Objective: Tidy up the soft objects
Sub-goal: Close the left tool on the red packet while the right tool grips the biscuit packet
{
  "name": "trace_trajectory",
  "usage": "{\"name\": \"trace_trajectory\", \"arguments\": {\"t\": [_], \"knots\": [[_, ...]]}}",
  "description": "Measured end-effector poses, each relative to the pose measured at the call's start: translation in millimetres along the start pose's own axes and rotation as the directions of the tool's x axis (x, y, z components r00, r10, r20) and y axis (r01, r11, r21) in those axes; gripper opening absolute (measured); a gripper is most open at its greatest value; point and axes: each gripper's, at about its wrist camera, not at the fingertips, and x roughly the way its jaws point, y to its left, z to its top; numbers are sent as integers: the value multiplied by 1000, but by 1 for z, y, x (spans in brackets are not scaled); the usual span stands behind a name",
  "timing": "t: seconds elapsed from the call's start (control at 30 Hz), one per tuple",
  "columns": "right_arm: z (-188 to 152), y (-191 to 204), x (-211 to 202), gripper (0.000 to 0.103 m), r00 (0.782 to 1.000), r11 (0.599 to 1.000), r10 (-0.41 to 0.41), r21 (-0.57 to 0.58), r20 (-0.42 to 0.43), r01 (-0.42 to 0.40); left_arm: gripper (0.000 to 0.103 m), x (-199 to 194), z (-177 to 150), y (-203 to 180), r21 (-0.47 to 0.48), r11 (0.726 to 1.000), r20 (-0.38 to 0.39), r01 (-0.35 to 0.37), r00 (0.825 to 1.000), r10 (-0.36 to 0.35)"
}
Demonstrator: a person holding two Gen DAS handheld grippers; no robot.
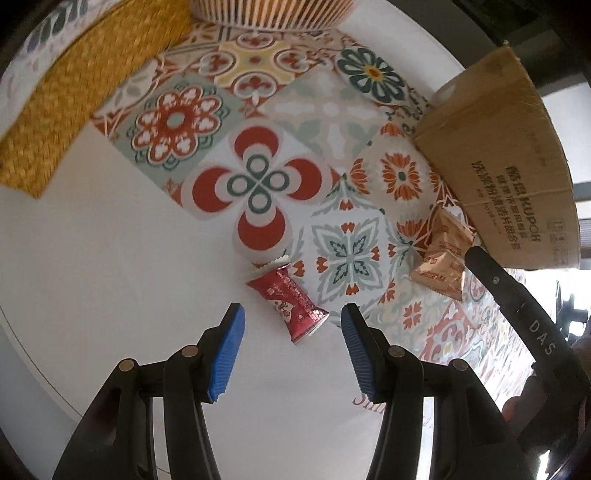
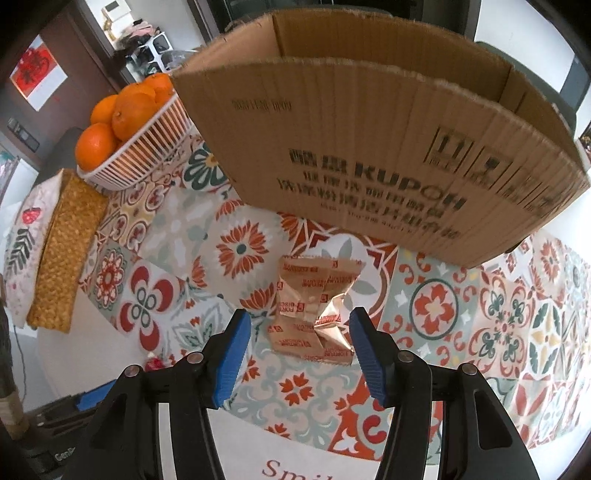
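Note:
A red snack packet (image 1: 290,297) lies on the patterned tablecloth (image 1: 258,147), just ahead of and between the fingers of my left gripper (image 1: 291,325), which is open and empty above it. A tan biscuit packet (image 2: 316,310) lies in front of the cardboard box (image 2: 388,147); it also shows in the left wrist view (image 1: 443,254). My right gripper (image 2: 299,332) is open and empty, its fingers on either side of the packet's near end. The box (image 1: 509,166) stands open-topped behind it.
A white basket (image 2: 147,147) of oranges (image 2: 122,110) stands at the back left, its wall also in the left wrist view (image 1: 269,14). A woven yellow mat (image 2: 62,254) lies at the left, also in the left wrist view (image 1: 74,92). The right gripper's black arm (image 1: 517,314) crosses the left view's right side.

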Motion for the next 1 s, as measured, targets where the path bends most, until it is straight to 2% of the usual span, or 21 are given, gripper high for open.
{"name": "trace_trajectory", "arguments": {"t": [0.27,0.57,0.9,1.0], "knots": [[0,-6,16,57,1000,999,25,34,-9,-25,52,11,0,1,-103,995,17,4,1000,-2],[3,-13,36,57,999,997,40,68,-36,-37,44,23,-2,6,-186,982,20,-24,999,28],[8,-16,61,57,997,996,37,88,-70,-31,37,36,-11,12,-209,977,20,-34,999,39],[9,-15,63,57,998,997,22,74,-64,-17,30,35,-13,14,-203,979,32,-37,999,44]]}}
